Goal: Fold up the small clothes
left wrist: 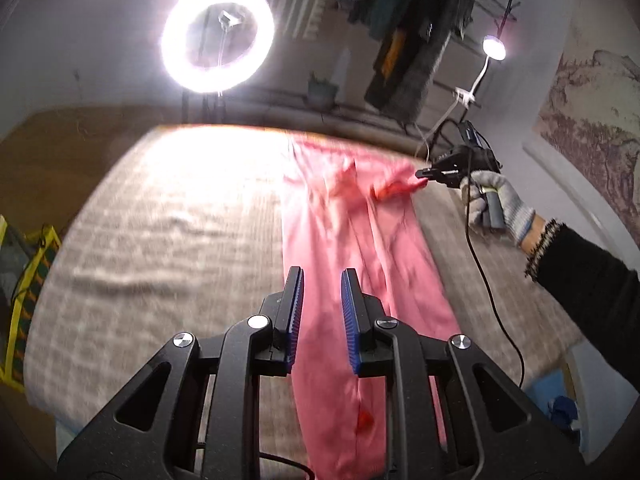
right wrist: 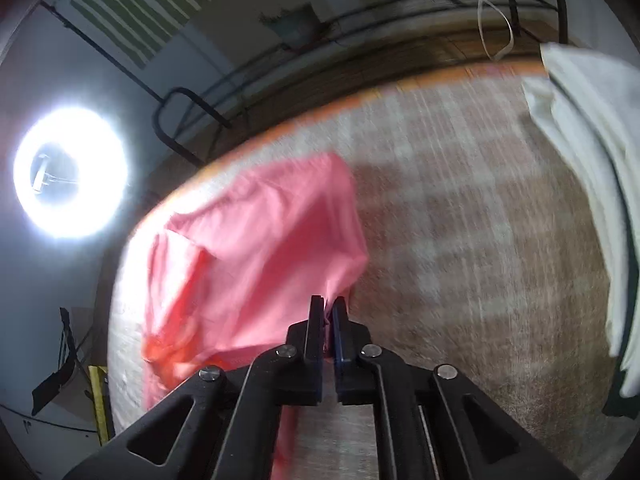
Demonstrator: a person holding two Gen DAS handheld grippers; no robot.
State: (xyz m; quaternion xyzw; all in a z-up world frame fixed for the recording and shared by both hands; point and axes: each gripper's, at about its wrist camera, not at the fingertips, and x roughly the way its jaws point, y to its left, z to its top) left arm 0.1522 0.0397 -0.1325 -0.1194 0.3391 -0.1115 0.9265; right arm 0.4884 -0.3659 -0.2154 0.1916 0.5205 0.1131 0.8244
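Pinching the pink garment's (right wrist: 256, 248) corner, the right claw (right wrist: 328, 304) is clenched; left claw (left wrist: 322, 276) gapes above it.

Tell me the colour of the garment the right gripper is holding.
Pink. The garment shows best in the left wrist view, pinched by the right gripper.

Smooth pink cloth garment (left wrist: 352, 240), seemingly rough woven checked bedcover (left wrist: 160, 220)

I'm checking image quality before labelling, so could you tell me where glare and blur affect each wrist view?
Left wrist view: the ring light blows out the checked cloth-covered table's far edge; table and pink cotton garment are motion-smeared. Right wrist view: ring light glare at left, streaked table, blurred white cloth; the right gripper stays sharp.
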